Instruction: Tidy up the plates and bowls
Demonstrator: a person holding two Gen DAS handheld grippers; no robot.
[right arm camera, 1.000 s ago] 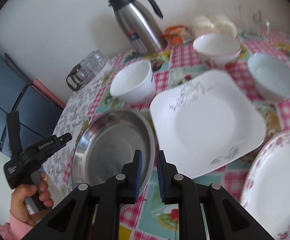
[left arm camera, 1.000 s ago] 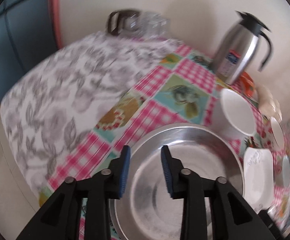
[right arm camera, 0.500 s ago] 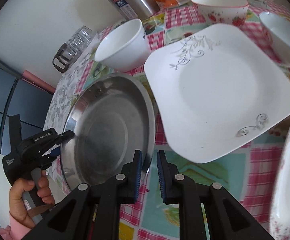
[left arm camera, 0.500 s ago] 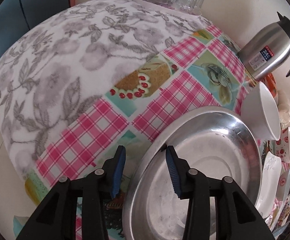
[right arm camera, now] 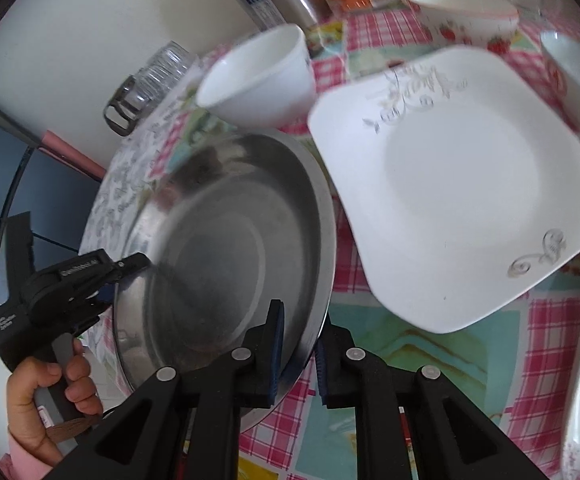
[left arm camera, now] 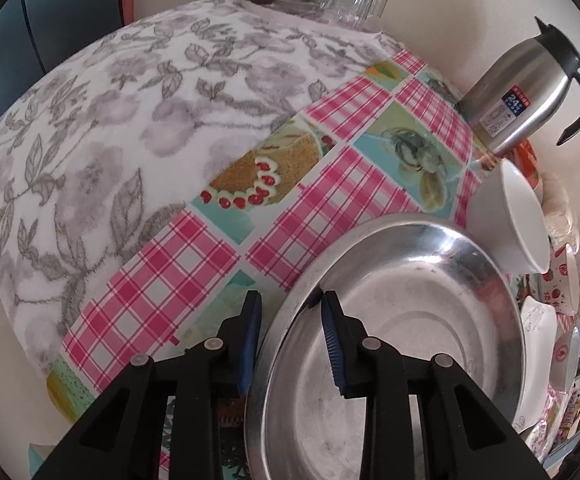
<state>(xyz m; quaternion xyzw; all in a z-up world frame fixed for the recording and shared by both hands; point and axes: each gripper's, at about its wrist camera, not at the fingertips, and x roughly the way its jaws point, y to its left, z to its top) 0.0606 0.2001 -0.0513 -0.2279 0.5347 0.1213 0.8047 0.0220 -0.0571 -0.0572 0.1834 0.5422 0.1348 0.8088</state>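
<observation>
Both grippers are straddling the steel plate's (left arm camera: 390, 344) rim: my left gripper (left arm camera: 290, 340) on its left edge, my right gripper (right arm camera: 298, 344) on the near-right edge, fingers spread and not yet pinching. It is lying on the checked tablecloth (left arm camera: 330, 200), near the white bowl (right arm camera: 258, 80) and the square plate (right arm camera: 462, 184). Thin, stiff, slick metal, I judge; gripping opposite rims should keep it from sliding.

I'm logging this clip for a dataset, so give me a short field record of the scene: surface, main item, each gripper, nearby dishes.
surface: table with pink checked cloth
main item: steel plate, round, empty
left gripper: open, fingers straddle the plate's rim
right gripper: open, fingers straddle the opposite rim
nearby dishes: white bowl behind the plate; square white plate beside it
other: steel thermos by the wall
</observation>
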